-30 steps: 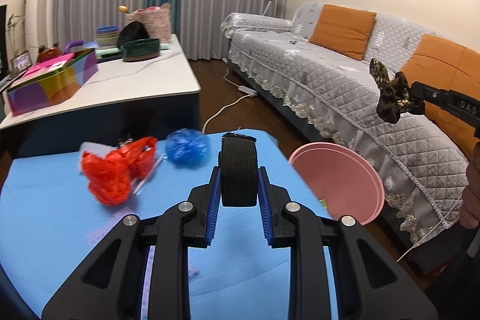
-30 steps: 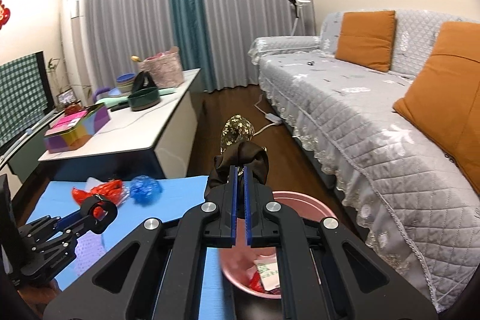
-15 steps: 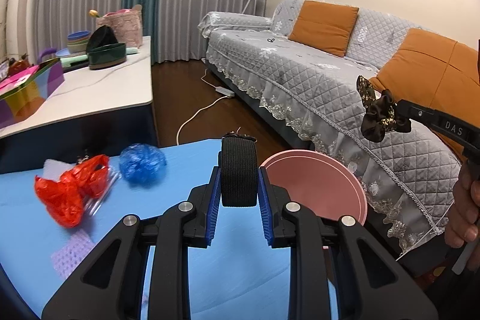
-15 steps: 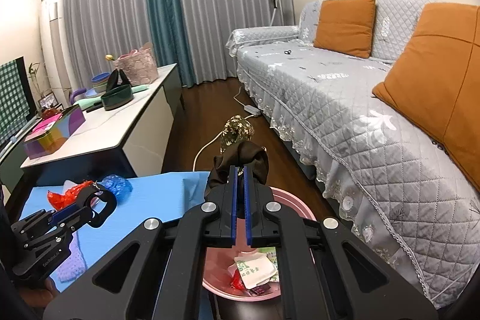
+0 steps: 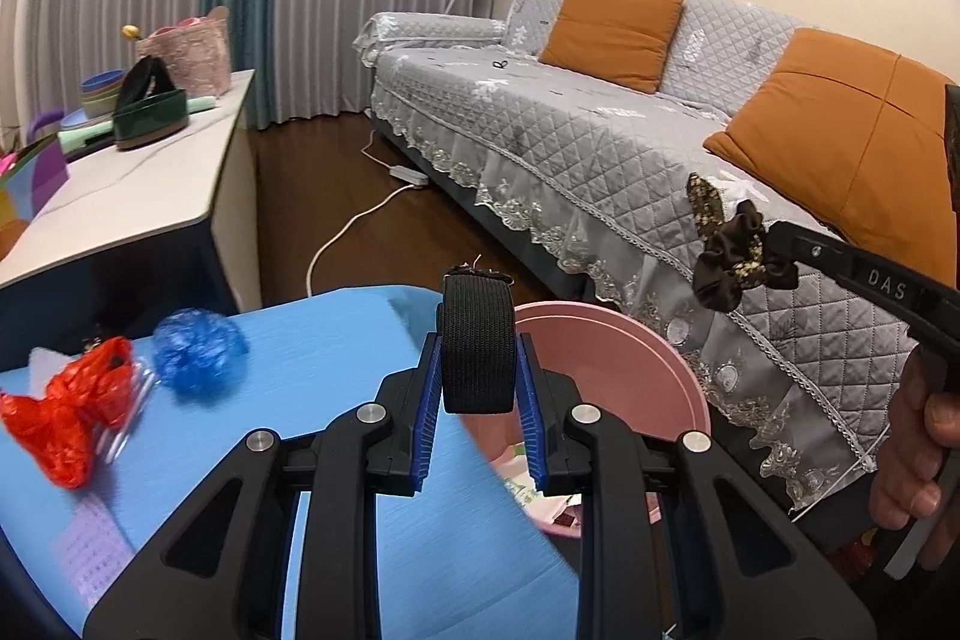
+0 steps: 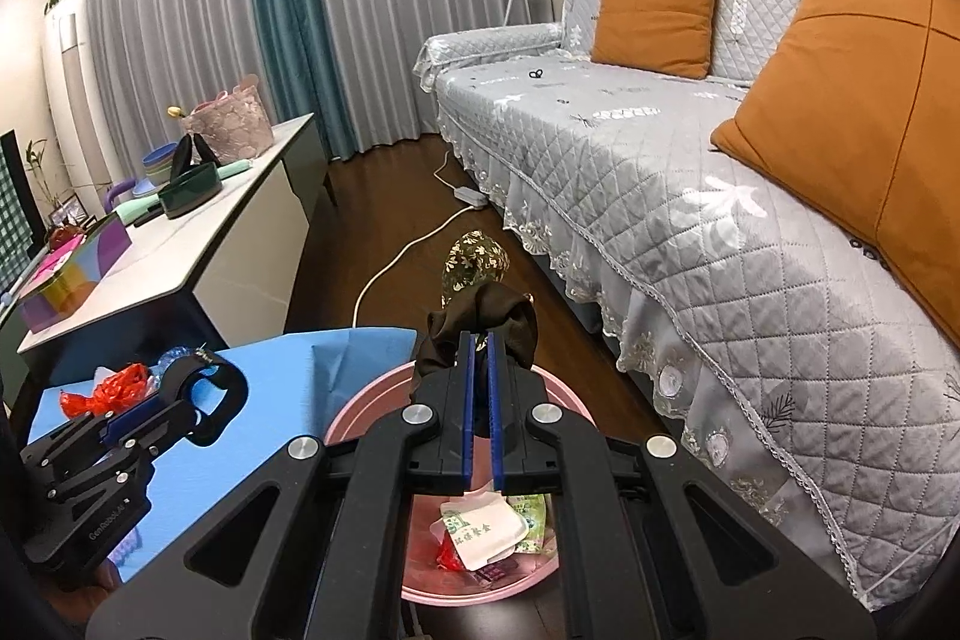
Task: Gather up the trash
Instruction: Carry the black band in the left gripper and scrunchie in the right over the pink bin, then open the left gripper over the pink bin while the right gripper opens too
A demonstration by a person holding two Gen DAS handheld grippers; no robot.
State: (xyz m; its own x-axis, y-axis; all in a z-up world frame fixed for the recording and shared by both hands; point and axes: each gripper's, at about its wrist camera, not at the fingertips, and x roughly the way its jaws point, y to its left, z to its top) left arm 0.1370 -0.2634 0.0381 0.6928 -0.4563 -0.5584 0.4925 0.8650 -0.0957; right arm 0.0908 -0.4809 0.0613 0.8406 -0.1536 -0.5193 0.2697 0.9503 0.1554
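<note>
The left gripper (image 5: pixel 478 388) clamps a black band (image 5: pixel 478 346) upright between its fingers beside the pink bin (image 5: pixel 612 370), while the right gripper (image 6: pixel 478 400) pinches a brown scrunchie (image 6: pixel 480 316) above the bin, whose contents its fingers partly hide.

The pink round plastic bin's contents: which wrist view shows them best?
The right wrist view. It looks down into the pink round plastic bin, showing a white printed packet and other wrappers. In the left wrist view the bin is seen mostly from the side, with the left gripper hiding most of its inside.
</note>
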